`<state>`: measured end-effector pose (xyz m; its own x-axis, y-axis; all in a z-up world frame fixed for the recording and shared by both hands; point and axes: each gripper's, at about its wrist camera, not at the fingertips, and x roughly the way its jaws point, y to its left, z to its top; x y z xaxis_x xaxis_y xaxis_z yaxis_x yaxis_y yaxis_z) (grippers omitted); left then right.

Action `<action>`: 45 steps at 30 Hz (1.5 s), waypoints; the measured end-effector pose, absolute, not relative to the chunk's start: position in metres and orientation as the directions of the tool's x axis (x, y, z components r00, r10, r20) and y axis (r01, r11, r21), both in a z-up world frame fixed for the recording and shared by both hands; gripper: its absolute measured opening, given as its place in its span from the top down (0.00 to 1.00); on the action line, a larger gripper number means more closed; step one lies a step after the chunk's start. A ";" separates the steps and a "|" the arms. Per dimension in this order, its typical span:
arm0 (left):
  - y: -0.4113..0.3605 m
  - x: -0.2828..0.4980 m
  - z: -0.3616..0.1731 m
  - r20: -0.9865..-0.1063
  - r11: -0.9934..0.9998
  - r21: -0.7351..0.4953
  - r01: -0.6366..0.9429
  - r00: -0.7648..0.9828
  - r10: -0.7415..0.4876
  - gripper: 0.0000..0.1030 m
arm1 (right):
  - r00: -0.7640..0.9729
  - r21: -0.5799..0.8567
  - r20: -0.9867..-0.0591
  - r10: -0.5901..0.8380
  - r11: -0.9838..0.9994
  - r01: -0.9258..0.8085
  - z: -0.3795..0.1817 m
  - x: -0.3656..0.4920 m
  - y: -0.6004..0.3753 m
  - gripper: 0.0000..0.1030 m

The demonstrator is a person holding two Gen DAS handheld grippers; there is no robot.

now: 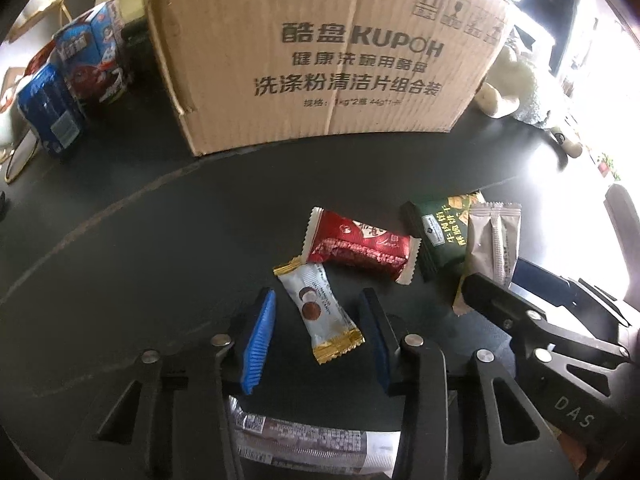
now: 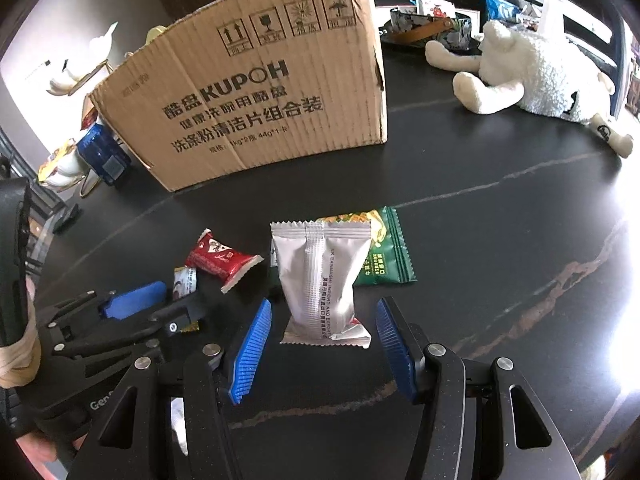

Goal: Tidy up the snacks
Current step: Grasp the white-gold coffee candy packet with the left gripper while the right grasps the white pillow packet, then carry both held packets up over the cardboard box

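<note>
Several snack packets lie on the dark table in front of a cardboard box [image 1: 320,52] [image 2: 256,92]. My left gripper [image 1: 318,330] is open, with a white packet with gold ends [image 1: 316,306] [image 2: 185,280] lying between its fingers. My right gripper [image 2: 324,340] is open around the near end of a silver packet [image 2: 324,276] [image 1: 492,248]. A red packet [image 1: 360,246] [image 2: 222,260] and a green packet [image 1: 440,228] [image 2: 386,256] lie just beyond. The right gripper also shows in the left wrist view [image 1: 500,292], the left gripper in the right wrist view [image 2: 160,304].
Blue and red cartons [image 1: 80,76] stand left of the box. A white plush toy [image 2: 528,68] lies at the back right. A bowl [image 2: 428,26] and bags sit behind it. Another wrapped snack [image 1: 304,436] lies under my left gripper.
</note>
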<state>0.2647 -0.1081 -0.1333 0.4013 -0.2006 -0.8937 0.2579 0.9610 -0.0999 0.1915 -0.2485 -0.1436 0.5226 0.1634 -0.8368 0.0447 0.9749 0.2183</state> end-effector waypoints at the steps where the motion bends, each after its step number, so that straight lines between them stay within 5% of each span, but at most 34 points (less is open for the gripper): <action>1: -0.109 0.265 -0.134 -0.894 0.960 -0.097 0.261 0.402 -0.200 0.68 | 0.522 0.219 -0.837 0.163 0.975 0.046 -0.145 0.192 -0.249 0.46; 12: -0.113 0.261 -0.134 -0.889 0.956 -0.089 0.279 0.411 -0.203 0.80 | 0.526 0.234 -0.831 0.180 0.971 0.038 -0.147 0.189 -0.247 0.67; 45: -0.077 0.205 -0.029 -0.731 0.942 -0.139 0.305 0.611 -0.305 0.81 | 0.688 0.251 -0.694 0.212 0.967 -0.044 -0.057 0.138 -0.228 0.67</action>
<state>0.2055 -0.0767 -0.0291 0.6109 -0.3051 -0.7306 0.3047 0.9423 -0.1388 0.1378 -0.2277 -0.0573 0.6881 0.2117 -0.6941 -0.0438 0.9669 0.2514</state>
